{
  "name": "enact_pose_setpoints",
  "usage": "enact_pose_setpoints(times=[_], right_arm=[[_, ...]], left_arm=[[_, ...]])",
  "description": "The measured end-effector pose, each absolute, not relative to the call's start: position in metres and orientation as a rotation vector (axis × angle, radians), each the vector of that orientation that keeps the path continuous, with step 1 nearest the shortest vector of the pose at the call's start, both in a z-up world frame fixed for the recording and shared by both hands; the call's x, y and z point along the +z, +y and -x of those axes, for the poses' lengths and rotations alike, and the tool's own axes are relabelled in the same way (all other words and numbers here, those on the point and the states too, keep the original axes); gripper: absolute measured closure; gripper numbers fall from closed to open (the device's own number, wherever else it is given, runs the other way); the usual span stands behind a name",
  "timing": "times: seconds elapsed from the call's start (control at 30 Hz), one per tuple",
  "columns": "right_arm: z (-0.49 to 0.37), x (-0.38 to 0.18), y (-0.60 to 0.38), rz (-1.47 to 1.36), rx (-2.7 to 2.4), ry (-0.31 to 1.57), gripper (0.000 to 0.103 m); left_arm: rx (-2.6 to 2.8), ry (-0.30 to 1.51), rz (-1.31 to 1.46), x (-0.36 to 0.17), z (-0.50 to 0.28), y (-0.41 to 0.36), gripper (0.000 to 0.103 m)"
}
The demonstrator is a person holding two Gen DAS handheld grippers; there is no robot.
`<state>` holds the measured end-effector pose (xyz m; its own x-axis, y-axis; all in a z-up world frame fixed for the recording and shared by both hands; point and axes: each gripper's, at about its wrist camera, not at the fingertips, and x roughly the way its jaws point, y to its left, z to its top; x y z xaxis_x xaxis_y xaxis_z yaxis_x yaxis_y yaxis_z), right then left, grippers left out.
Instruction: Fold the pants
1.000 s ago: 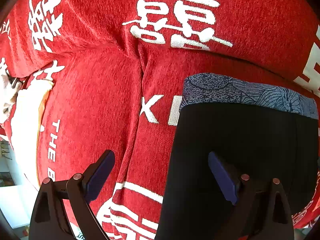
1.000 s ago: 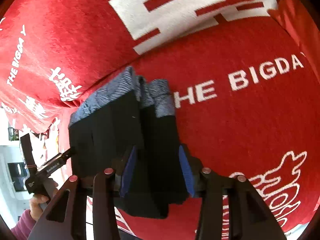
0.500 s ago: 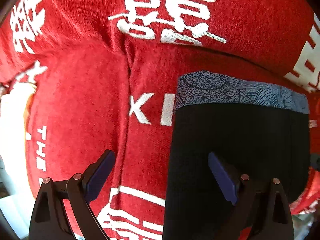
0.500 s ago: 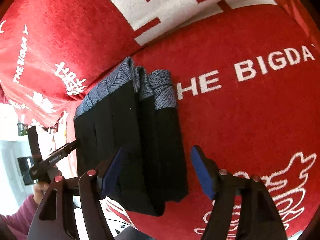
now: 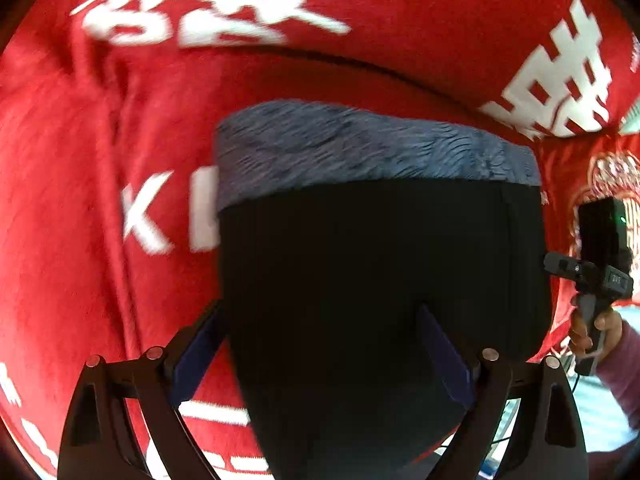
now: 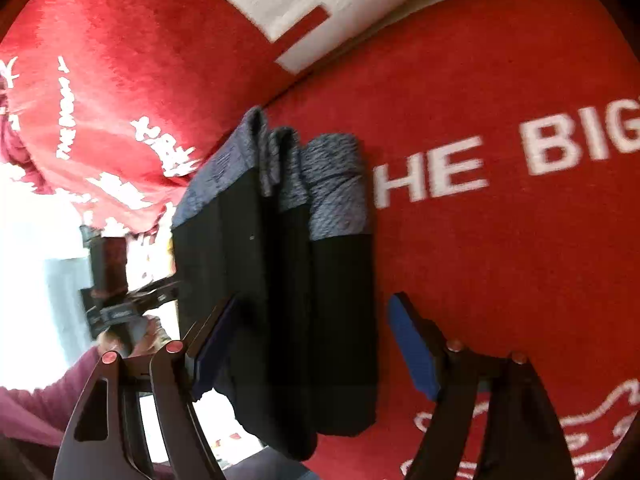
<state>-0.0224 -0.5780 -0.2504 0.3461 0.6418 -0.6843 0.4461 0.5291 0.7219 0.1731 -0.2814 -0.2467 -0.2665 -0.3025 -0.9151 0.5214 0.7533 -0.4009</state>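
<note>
Released now — my right hand-held gripper (image 6: pixel 314 346) is opening around the folded pants (image 6: pixel 280 280), pads off the cloth. Left hand-held gripper (image 5: pixel 320 356) spread wide astride the pants on the red cover (image 5: pixel 80 200).

Red printed sofa cover (image 6: pixel 500 260); folded black pants (image 6: pixel 304 300) lying on it.

The right gripper (image 6: pixel 316 344), formerly clamped on the folded pants (image 6: pixel 280 280), is shown with jaws opening, the pads drawn clear. The left gripper (image 5: pixel 320 356) has been lowered over the pants, which now lie between its jaws.
</note>
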Motion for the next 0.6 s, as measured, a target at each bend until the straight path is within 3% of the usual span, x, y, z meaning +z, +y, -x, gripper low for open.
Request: enact_pose_setpoints(times=[0.07, 0.43, 0.5, 0.57, 0.6], right_arm=[[0.015, -0.255, -0.571, -1.063, 0.209, 1.291, 0.023], [0.003, -0.271, -0.574, -1.201, 0.217, 1.250, 0.023], [0.000, -0.268, -0.572, -1.172, 0.196, 1.277, 0.030], [0.000, -0.267, -0.570, -1.196, 0.194, 1.276, 0.046], [0.001, -0.267, -0.568, -1.215, 0.193, 1.263, 0.049]], left_arm=[[-0.789, 1.664, -0.172, -0.254, -0.174, -0.288, 0.000], [-0.751, 1.687, -0.061, -0.263, -0.168, -0.284, 0.000], [-0.761, 1.650, -0.065, -0.254, -0.164, -0.282, 0.011], [-0.763, 1.612, -0.072, -0.243, -0.160, -0.280, 0.022], [-0.760, 1.600, -0.070, -0.239, -0.158, -0.280, 0.028]])
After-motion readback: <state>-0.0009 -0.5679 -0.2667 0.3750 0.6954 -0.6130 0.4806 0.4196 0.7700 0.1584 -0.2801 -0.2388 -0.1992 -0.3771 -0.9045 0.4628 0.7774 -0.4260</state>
